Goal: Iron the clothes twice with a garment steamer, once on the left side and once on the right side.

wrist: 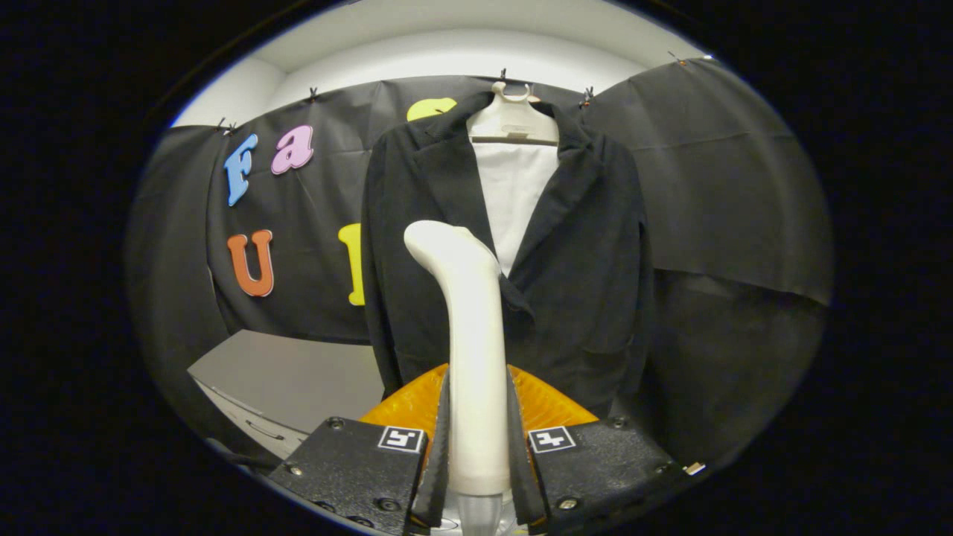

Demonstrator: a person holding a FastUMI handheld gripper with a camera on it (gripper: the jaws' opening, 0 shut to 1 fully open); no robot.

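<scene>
White garment steamer [473, 350] clamped upright by handle in gripper [476, 454], both fingers pressing. Rigid, smooth plastic, likely top-heavy; grip low on handle suits. Black jacket [588, 283] on hanger [514, 119] beyond, soft, will sway under nozzle.

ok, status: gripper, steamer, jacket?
Gripper shut on white plastic garment steamer handle. Steamer head in front of hanging black jacket, contact unclear. White hanger holds it on the wall. Nothing in the way.
</scene>
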